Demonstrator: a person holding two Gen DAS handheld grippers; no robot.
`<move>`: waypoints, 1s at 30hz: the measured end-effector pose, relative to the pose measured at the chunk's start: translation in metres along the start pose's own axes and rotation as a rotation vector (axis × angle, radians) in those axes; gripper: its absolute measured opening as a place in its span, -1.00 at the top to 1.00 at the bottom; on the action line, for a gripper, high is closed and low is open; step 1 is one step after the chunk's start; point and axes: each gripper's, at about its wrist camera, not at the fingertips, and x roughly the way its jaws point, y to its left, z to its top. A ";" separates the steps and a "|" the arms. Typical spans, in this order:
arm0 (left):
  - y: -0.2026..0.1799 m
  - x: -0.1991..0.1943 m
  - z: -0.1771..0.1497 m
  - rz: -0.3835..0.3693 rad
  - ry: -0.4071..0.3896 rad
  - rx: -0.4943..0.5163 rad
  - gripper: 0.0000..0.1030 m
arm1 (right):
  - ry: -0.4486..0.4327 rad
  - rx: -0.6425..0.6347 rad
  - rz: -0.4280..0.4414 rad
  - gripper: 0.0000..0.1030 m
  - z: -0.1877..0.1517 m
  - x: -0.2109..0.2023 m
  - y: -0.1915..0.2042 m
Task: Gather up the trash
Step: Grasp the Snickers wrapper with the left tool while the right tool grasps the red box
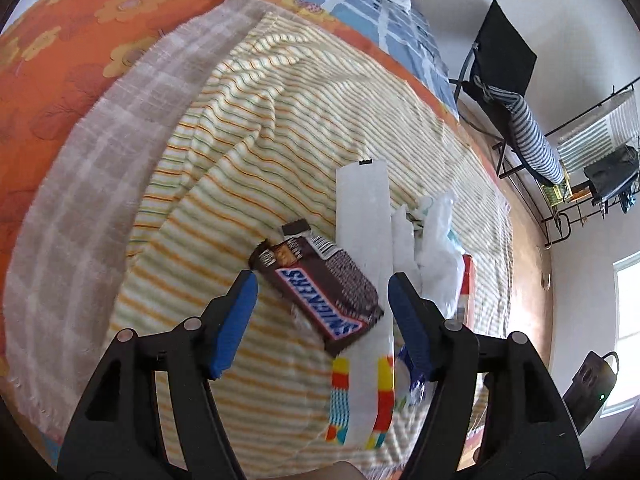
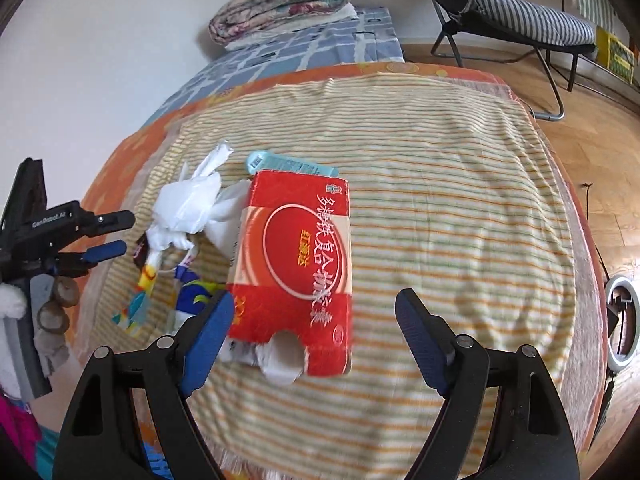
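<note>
A brown Snickers wrapper (image 1: 320, 292) lies on the yellow striped cloth (image 1: 260, 120), between the spread fingers of my left gripper (image 1: 322, 280); neither pad presses on it. Beside it lie a long white wrapper with coloured ends (image 1: 362, 216) and crumpled white plastic (image 1: 436, 236). My right gripper (image 2: 315, 297) stands open over the near end of a red carton (image 2: 296, 256); its right finger is well clear of the box. Crumpled tissue (image 2: 280, 360) sticks out of the carton's near end. A light blue packet (image 2: 280, 164) and the white plastic (image 2: 192, 204) lie close by. The left gripper (image 2: 128, 233) shows at the left.
The cloth lies on an orange floral bedspread (image 1: 60, 60) with a grey checked cloth (image 1: 100, 160) at the left. A folded quilt (image 2: 280, 4) sits at the far end. A folding chair with a striped cushion (image 2: 528, 16) and a ring light (image 2: 622, 316) stand on the wooden floor.
</note>
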 end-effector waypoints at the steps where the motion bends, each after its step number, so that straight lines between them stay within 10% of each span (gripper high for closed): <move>1: -0.002 0.005 0.002 0.011 0.001 0.003 -0.36 | 0.005 -0.002 0.000 -0.60 0.002 0.003 0.000; 13: -0.002 0.024 0.006 0.026 -0.001 0.006 -0.33 | 0.055 0.024 0.059 -0.60 0.018 0.036 0.011; 30: 0.000 0.018 0.005 0.011 -0.012 0.030 0.22 | 0.115 0.047 0.069 -0.70 0.024 0.060 0.015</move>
